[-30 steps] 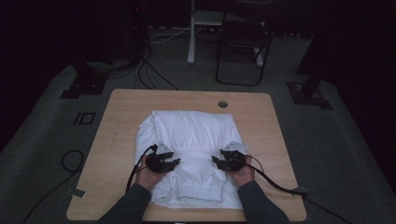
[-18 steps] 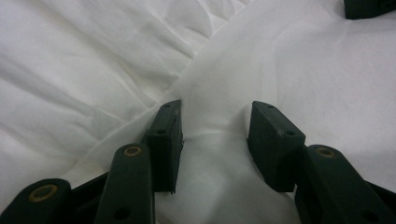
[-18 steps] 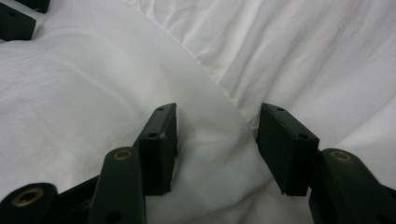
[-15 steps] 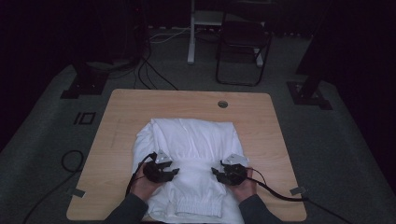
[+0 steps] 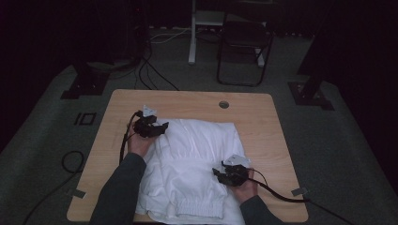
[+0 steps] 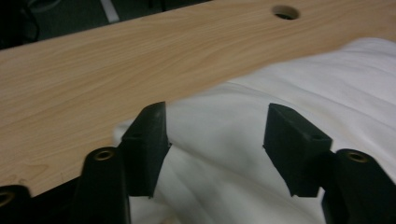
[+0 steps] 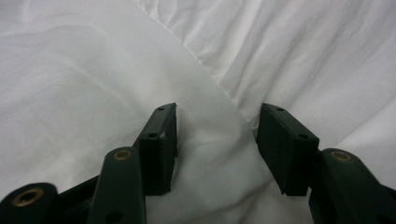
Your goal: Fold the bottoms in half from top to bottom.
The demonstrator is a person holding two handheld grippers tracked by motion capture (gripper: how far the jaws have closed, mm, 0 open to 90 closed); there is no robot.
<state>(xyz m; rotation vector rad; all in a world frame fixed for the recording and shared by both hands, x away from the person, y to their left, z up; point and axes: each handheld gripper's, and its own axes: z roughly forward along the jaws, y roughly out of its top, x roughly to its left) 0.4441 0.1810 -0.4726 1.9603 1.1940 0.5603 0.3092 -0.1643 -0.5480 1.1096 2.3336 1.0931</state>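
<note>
The white garment [image 5: 192, 164] lies folded on the table [image 5: 263, 117]. The left hand-held gripper [image 5: 157, 129] has just been opening, nothing between its jaws, at the far corner; the right hand-held gripper [image 5: 223, 174] rests apart on cloth. A shallow pinch could drag the fold loose

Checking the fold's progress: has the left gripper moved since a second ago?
Yes. The left gripper went from the garment's near half toward the table's far edge, jaws opening.

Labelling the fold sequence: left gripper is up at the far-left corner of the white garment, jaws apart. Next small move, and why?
Probably lower the left gripper and close its jaws on the white garment at that far-left corner. Its jaws have just been opening and stand apart above the cloth, gripping nothing; the right gripper rests on the cloth near the waistband, its jaws also apart.
</note>
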